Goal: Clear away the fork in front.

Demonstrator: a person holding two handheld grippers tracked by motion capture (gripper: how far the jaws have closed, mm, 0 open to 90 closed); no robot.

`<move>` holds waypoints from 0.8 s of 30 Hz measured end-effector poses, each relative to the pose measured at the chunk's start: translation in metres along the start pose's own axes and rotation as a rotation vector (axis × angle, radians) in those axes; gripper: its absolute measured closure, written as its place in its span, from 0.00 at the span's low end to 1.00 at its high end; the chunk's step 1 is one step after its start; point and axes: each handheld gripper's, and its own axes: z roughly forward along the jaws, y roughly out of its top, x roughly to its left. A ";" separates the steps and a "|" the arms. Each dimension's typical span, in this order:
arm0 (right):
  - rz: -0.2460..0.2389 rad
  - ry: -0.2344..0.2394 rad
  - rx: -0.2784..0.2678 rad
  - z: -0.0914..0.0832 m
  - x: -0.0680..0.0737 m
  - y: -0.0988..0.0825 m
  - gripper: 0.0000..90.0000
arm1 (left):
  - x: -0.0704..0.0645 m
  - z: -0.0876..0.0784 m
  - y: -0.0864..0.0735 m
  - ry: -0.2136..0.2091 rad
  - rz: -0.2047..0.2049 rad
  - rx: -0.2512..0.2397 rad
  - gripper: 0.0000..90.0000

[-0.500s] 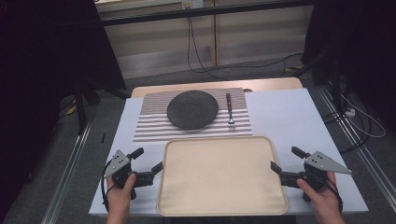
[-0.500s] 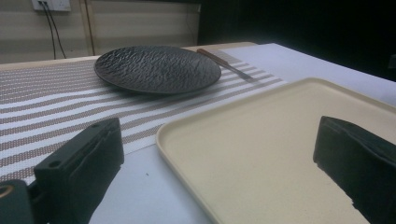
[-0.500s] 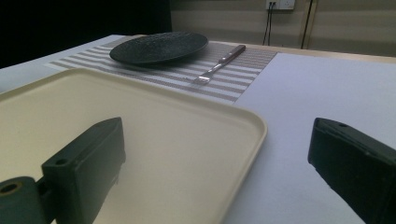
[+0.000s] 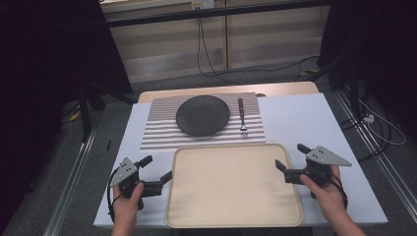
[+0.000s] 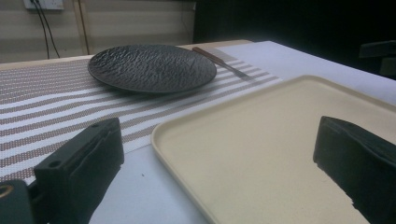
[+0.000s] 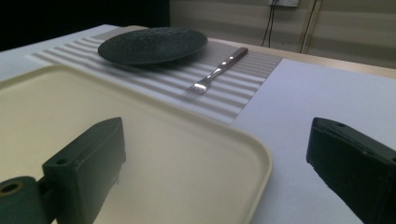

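Lying flat on the white tabletop (image 4: 305, 118), at the near edge in the high view, the cream tray (image 4: 231, 216) is bare and sits between the two claws. The left claw (image 4: 158, 168) stands at the tray's 9 o'clock, released, its jaws straddling the tray's left rim: one jaw over the tray, the other over the tabletop, and I cannot tell whether either touches the rim. The right claw (image 4: 290, 157) stands at the tray's 3 o'clock, also released, straddling the right rim the same way. At the tray's 12 o'clock lies a striped placemat (image 4: 157, 135), just beyond the far rim. On it rests a dark plate (image 4: 202, 115), with a fork (image 4: 242, 117) at the plate's 3 o'clock, tines toward the tray.
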 end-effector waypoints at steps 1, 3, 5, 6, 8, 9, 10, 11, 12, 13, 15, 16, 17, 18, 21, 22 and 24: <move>0.002 -0.017 -0.003 0.007 -0.003 0.007 0.05 | -0.001 0.001 0.000 -0.009 0.003 0.003 0.02; 0.007 -0.028 -0.005 0.014 -0.005 0.014 0.05 | -0.001 0.001 0.000 -0.010 0.007 0.007 0.02; 0.007 -0.045 -0.007 0.021 -0.008 0.021 0.05 | -0.001 0.002 0.000 -0.015 0.007 0.007 0.02; 0.007 -0.045 -0.007 0.021 -0.008 0.021 0.05 | -0.001 0.002 0.000 -0.016 0.007 0.007 0.02; -0.002 -0.050 0.001 0.028 -0.010 0.026 0.05 | -0.001 0.002 0.000 -0.017 0.008 0.006 0.02; -0.003 -0.054 0.003 0.031 -0.012 0.029 0.05 | -0.001 0.002 0.000 -0.017 0.007 0.005 0.02; 0.000 -0.055 0.006 0.034 -0.013 0.031 0.05 | -0.001 0.002 0.000 -0.019 0.007 0.005 0.02; 0.002 -0.064 0.006 0.040 -0.015 0.035 0.05 | -0.001 0.002 0.000 -0.021 0.006 0.004 0.02; 0.002 -0.064 0.006 0.040 -0.015 0.035 0.05 | -0.001 0.002 0.000 -0.021 0.006 0.004 0.02; 0.008 -0.065 0.006 0.043 -0.015 0.036 0.05 | -0.001 0.002 0.000 -0.022 0.003 0.005 0.02; 0.011 -0.075 0.010 0.049 -0.016 0.039 0.05 | -0.001 0.002 0.000 -0.027 0.004 0.003 0.02; 0.013 -0.073 0.008 0.052 -0.017 0.041 0.05 | -0.002 0.003 0.000 -0.028 0.004 0.000 0.02; 0.021 -0.072 0.011 0.058 -0.016 0.043 0.05 | -0.002 0.003 0.000 -0.029 0.004 0.004 0.02; 0.021 -0.072 0.011 0.058 -0.016 0.043 0.05 | -0.002 0.003 0.000 -0.031 0.008 0.007 0.02; 0.012 -0.074 0.018 0.067 -0.015 0.047 0.05 | -0.001 0.003 0.000 -0.028 0.005 0.006 0.02; 0.012 -0.073 0.019 0.071 -0.015 0.048 0.06 | -0.001 0.003 0.000 -0.029 0.004 0.004 0.02; 0.016 -0.067 0.026 0.078 -0.014 0.050 0.06 | -0.001 0.004 0.000 -0.031 0.004 0.005 0.02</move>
